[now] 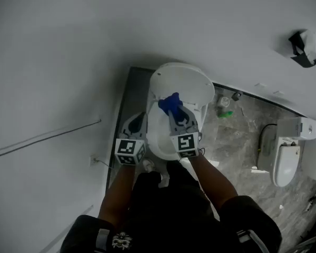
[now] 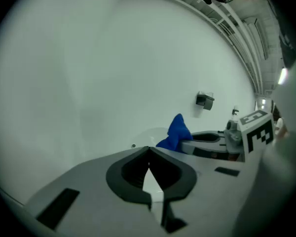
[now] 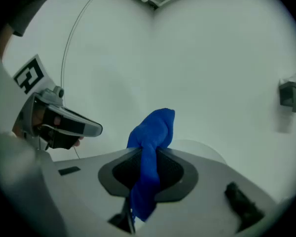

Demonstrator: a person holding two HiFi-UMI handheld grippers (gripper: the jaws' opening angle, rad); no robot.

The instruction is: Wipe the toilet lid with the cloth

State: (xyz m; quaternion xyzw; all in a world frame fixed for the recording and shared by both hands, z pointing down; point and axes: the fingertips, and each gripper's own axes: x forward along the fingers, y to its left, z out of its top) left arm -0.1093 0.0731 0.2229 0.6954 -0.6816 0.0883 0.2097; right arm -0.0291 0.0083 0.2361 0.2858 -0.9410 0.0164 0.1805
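Cloth (image 3: 155, 125) sat pinched in the right gripper (image 3: 147, 154), its bunched end poking forward at the raised toilet lid (image 1: 187, 82) just ahead. Left gripper (image 2: 149, 149), jaws together on nothing, hung alongside, slightly farther back.

Blue cloth (image 1: 170, 104), white toilet lid (image 1: 187, 83), grey marbled floor (image 1: 242, 141)

We look down on a grey marbled floor (image 1: 242, 146). The white toilet (image 1: 185, 81) stands on it at twelve o'clock from us, close against the wall. At three o'clock from the toilet lie a small green thing (image 1: 225, 114) and a round pale item (image 1: 223, 101). Farther out, at four o'clock, stands a second white fixture (image 1: 285, 165).
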